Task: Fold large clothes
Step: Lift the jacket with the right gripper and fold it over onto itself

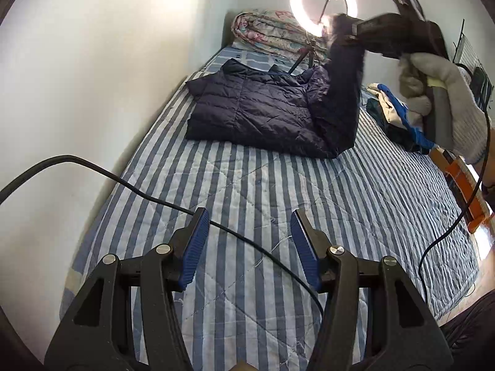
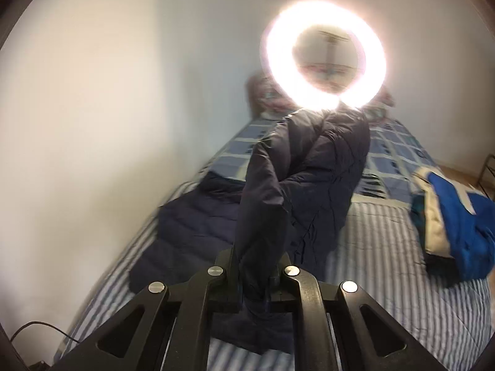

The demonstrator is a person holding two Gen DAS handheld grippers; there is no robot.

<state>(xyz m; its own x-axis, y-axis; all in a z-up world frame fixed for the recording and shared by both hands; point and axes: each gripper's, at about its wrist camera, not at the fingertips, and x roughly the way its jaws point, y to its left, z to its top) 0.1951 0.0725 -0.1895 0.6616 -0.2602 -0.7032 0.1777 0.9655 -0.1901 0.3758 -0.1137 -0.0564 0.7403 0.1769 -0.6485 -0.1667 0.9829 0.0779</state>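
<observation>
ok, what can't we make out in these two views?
- Right claw pads: right wrist view, buried in the jacket cloth they pinch.
- Rolled quilt: same view, motion blur and ring light glare.
- Clothes pile: left wrist view, partly behind the gloved hand.

A bed (image 1: 247,185) covered by a blue-and-white striped quilt is set against a plain white wall (image 1: 108,77). At its far end a rolled floral blanket (image 1: 263,31) is laid, with a checked blue cloth (image 2: 399,151) spread just before it. A lit ring light (image 1: 323,3) on a tripod is stood on the bed near that end, and strong glare is cast. Wooden floor (image 1: 485,247) is seen beside the bed.
</observation>
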